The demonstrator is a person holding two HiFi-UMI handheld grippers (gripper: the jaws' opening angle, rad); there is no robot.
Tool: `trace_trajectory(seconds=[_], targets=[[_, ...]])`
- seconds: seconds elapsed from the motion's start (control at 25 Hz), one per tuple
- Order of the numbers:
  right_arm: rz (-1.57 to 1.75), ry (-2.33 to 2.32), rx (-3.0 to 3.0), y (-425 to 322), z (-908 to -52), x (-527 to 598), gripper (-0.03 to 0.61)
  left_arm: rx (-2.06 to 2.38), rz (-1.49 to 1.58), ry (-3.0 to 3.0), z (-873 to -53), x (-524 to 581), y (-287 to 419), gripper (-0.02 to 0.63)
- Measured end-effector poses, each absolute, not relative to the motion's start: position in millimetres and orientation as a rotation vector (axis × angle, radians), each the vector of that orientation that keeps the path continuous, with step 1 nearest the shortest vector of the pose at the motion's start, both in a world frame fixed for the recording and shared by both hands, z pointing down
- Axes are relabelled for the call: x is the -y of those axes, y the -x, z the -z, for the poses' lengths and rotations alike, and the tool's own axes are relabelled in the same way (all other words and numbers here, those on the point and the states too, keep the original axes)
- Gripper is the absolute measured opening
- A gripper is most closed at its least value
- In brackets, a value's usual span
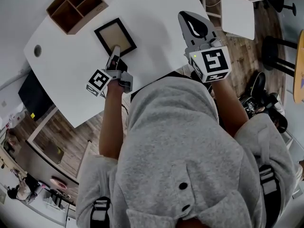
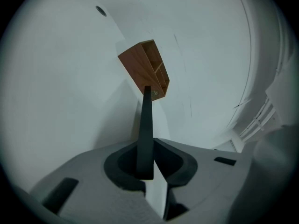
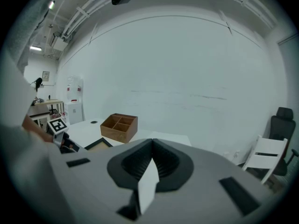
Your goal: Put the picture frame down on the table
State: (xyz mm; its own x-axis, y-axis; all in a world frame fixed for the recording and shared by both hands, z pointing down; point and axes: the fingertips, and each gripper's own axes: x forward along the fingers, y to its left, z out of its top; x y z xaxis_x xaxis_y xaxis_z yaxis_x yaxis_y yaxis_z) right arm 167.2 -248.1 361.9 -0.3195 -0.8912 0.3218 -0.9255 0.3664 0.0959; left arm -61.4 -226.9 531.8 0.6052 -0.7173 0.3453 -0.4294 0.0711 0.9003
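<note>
The picture frame (image 1: 115,35), black with a tan middle, rests flat or almost flat on the white table (image 1: 156,4); I cannot tell whether it touches. My left gripper (image 1: 115,51) is shut on its near edge. In the left gripper view the frame (image 2: 145,125) shows edge-on as a thin dark bar clamped between the jaws of that gripper (image 2: 150,149). My right gripper (image 1: 186,18) hovers over the table to the right, shut and holding nothing. The right gripper view shows this gripper (image 3: 152,143) with jaws meeting, and the frame (image 3: 97,144) low at the left.
A wooden organizer box (image 1: 76,6) with compartments stands at the table's far left, beyond the frame. A cable hole (image 1: 37,50) sits near the left edge. A white chair (image 1: 237,13) and black stools (image 1: 278,46) stand on the wood floor to the right.
</note>
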Motion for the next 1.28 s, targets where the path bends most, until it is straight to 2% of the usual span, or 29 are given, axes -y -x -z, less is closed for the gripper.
trace_trajectory(seconds=[0.12, 0.2, 0.52, 0.88, 1.28], targets=[[-0.118, -1.585, 2.308, -167.7, -362.6, 246.9, 0.026, 0.991, 0.254, -1.568, -533.8, 222.7, 62.5, 0.045], [-0.103, -1.573, 2.308, -167.9, -363.0, 246.3, 0.026, 0.977, 0.251, -1.574, -533.0, 221.0, 62.5, 0.11], [-0.076, -1.562, 2.321, -177.1, -360.7, 247.9, 0.026, 0.888, 0.176, -1.638, -525.5, 220.3, 43.7, 0.299], [-0.063, -1.569, 2.317, -184.4, -361.8, 243.9, 0.026, 0.833, 0.022, -1.735, -527.5, 211.0, 33.5, 0.353], [-0.052, -1.558, 2.326, -183.7, -362.9, 243.3, 0.026, 0.746, -0.165, -1.782, -532.2, 194.5, 27.6, 0.356]])
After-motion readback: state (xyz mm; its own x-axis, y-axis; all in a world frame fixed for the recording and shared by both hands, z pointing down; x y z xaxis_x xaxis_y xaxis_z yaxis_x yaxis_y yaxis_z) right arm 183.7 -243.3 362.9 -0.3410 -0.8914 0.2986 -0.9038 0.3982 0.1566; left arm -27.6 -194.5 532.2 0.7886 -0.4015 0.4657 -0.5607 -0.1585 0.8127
